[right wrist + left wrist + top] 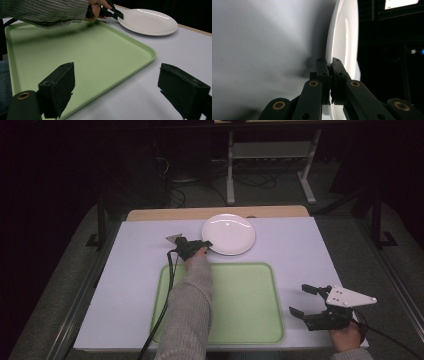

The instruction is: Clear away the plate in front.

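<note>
While sleeve hides tray (250,285) corner, left gripper (206,244) pinches plate (230,232) rim; right gripper (303,300) agape, empty.

No readable text, no labels, brands, numbers or signs on anything, a bright white panel (398,3) at one o'clock in the left gripper view, too blurred to make out any lettering

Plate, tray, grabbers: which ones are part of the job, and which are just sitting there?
In the job:
white plate, its rim pinched by the left gripper

Just sitting there:
green tray, nothing on it
right gripper, jaws open, holding nothing, beside the tray
</note>
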Motion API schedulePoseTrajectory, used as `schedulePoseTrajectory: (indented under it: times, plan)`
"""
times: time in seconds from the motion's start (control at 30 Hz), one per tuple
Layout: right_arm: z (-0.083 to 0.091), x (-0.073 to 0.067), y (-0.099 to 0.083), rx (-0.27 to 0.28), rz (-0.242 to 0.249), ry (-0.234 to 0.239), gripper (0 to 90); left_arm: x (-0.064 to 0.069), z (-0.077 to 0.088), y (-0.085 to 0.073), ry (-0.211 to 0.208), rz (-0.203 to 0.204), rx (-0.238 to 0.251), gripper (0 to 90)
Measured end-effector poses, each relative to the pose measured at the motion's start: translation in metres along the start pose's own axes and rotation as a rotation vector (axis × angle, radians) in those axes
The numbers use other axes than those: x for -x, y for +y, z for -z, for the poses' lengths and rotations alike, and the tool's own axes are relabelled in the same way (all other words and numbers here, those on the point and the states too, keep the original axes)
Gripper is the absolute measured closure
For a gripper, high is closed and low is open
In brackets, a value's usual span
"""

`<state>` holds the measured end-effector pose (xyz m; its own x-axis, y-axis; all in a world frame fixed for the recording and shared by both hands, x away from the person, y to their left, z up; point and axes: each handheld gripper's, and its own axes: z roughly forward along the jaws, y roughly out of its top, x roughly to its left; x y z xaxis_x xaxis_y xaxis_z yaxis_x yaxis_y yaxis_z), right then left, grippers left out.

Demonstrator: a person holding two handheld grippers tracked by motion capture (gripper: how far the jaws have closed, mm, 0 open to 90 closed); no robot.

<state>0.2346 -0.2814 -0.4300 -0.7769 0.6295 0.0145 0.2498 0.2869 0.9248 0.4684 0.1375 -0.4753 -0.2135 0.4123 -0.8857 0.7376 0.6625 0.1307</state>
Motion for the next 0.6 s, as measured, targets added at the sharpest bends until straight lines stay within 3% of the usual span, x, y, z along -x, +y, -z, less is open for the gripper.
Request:
schedulePoseTrajectory:
  times: [0.3,0.6]
  plan:
    - [0.002,0.000,-0.001,0.000,-0.001,-0.003,13.4,-0.004,0.010,0.008,-0.042,0.016,0.029,86.5]
    - [0.001,-0.001,-0.001,-0.008,0.001,-0.004,13.4,-0.002,0.032,0.021,-0.090,-0.011,0.052,86.5]
